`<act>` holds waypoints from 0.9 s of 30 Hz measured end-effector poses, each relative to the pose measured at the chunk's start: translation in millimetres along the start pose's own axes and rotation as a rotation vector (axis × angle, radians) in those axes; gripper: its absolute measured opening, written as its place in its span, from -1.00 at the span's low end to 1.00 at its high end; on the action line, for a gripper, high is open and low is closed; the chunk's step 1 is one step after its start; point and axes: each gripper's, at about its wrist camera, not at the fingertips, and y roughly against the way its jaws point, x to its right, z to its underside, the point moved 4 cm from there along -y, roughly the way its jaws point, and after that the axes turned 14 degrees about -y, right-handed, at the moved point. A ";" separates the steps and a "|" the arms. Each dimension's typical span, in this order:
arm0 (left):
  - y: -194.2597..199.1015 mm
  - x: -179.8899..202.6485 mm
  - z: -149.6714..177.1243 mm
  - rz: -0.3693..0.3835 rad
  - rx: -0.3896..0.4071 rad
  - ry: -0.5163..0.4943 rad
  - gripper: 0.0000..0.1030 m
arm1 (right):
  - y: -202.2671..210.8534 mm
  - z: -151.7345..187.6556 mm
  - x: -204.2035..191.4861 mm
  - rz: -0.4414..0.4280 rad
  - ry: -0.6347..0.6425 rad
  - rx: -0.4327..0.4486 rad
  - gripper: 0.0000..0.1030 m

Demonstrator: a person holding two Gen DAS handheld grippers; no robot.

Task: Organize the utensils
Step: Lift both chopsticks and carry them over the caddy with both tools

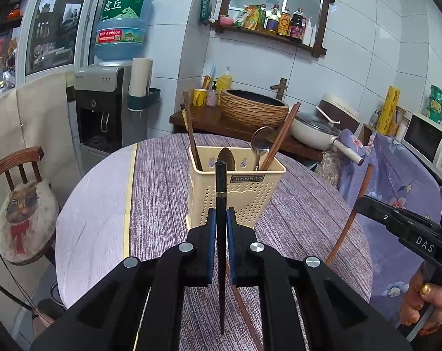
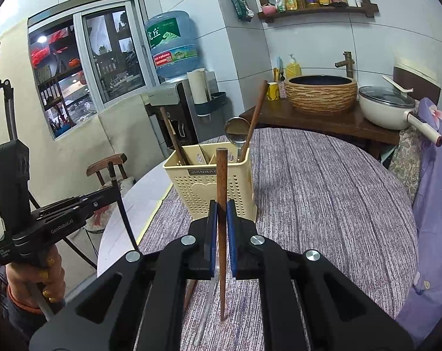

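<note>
My left gripper is shut on a black chopstick, which stands nearly upright between the blue pads. Just behind it on the purple tablecloth stands a cream perforated utensil holder. The holder contains brown chopsticks, a metal spoon and a dark spoon. My right gripper is shut on a brown wooden chopstick, also upright, in front of the same holder. Each gripper appears at the edge of the other's view. Another brown chopstick lies on the cloth under the grippers.
The round table ends at a pale uncovered strip on its left. A chair with a cat cushion and a water dispenser stand beyond it. A woven basin and a white pan sit behind. Floral cloth hangs at the right.
</note>
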 end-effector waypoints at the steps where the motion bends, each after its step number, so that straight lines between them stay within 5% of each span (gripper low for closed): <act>1: 0.9 -0.3 -1.4 -0.001 0.003 -0.002 -0.84 | 1.0 -1.3 -2.1 -0.001 0.002 0.002 -0.85; 9: 13.2 -3.9 -28.9 0.025 0.041 -0.007 -0.84 | 8.8 -36.0 -15.9 -0.047 -0.003 0.010 -0.85; 14: 28.9 -10.3 -79.3 0.047 0.101 -0.006 -0.84 | 15.9 -87.3 -38.1 -0.063 0.009 0.059 -0.86; 20: 44.7 -22.6 -143.1 -0.038 0.207 0.000 -0.84 | 19.9 -149.2 -69.0 -0.035 0.035 0.166 -0.85; 27: 18.8 -34.1 -168.0 -0.107 0.226 0.028 -0.84 | -5.7 -182.3 -80.2 0.003 0.030 0.219 -0.85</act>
